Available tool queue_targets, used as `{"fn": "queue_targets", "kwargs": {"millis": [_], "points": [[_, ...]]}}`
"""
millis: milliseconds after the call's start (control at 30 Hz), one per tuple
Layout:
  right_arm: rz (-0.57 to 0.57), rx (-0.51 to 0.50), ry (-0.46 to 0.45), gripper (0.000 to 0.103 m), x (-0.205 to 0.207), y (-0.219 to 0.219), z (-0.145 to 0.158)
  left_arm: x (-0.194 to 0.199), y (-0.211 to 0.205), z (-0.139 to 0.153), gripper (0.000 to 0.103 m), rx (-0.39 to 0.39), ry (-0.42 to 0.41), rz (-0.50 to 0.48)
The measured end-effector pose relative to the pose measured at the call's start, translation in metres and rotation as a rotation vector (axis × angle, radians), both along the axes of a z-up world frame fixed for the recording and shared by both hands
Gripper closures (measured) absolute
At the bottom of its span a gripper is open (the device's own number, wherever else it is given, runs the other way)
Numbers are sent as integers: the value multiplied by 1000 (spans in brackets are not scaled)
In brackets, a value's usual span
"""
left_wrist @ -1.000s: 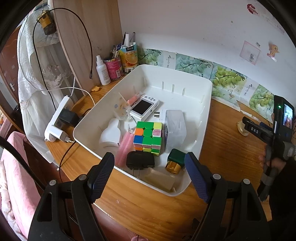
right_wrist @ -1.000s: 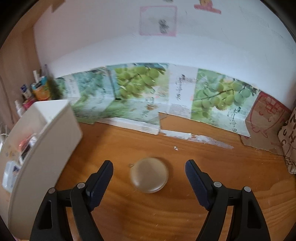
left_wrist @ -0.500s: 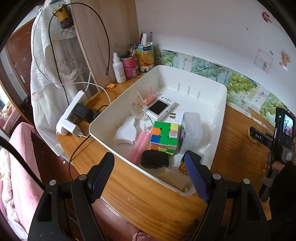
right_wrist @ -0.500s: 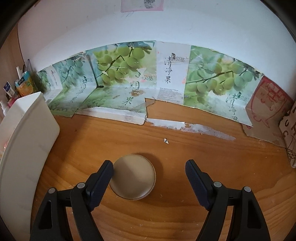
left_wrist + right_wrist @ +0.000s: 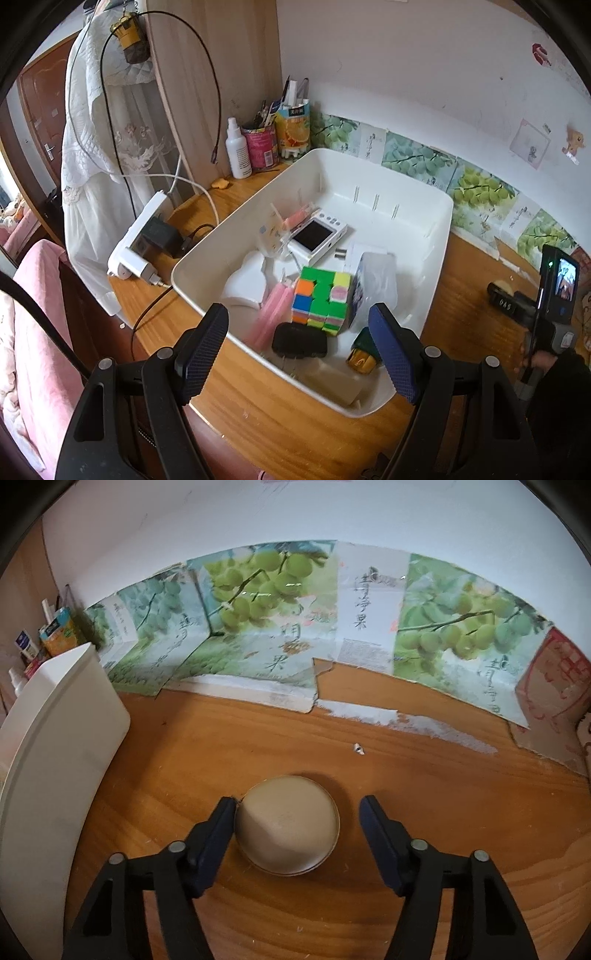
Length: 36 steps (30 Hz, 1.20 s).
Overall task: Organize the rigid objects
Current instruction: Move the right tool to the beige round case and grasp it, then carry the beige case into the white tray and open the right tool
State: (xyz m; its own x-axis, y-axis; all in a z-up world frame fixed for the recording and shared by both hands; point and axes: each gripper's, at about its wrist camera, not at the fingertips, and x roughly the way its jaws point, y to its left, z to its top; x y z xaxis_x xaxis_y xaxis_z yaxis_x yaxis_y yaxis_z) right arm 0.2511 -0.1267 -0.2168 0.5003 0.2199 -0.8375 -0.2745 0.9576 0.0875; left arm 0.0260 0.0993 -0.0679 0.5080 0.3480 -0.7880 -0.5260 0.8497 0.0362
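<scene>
A round beige disc (image 5: 288, 827) lies flat on the wooden desk (image 5: 424, 775). My right gripper (image 5: 297, 805) straddles it with its jaws closing. The left finger (image 5: 221, 819) touches the disc's rim, while a gap remains at the right finger (image 5: 373, 823). My left gripper (image 5: 297, 317) hangs open above the near rim of a white bin (image 5: 439, 236), with nothing between its fingers. The bin holds a colour cube (image 5: 319, 295), a white camera (image 5: 317, 234), a black charger (image 5: 299, 341), a clear box (image 5: 376, 280) and other small items.
The bin's outer wall (image 5: 55, 738) stands left of the disc. A power strip (image 5: 140, 236) with cables lies left of the bin. A spray bottle (image 5: 238, 149), a pink can (image 5: 260, 144) and an orange carton (image 5: 293, 129) stand behind it. Grape-print paper (image 5: 258, 590) lines the wall.
My right gripper has come down over the disc, and its jaws have narrowed around it. The left gripper stays open and has tilted slightly over the bin.
</scene>
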Motion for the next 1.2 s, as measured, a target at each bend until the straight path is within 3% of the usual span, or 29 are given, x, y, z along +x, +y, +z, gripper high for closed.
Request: {"fn": "queue_targets", "kwargs": {"millis": [100,700,1200], "points": [[30,6,6,47,-1,3,2,5,-2,-1,22,-11,-10,-15],[80,23,20,47,-23,-7,18,9,-5,4,22,-57,-79,-93],[128,-13,-74,47,-75,27,81,4,23,11,22,-134,-153,-201]]}}
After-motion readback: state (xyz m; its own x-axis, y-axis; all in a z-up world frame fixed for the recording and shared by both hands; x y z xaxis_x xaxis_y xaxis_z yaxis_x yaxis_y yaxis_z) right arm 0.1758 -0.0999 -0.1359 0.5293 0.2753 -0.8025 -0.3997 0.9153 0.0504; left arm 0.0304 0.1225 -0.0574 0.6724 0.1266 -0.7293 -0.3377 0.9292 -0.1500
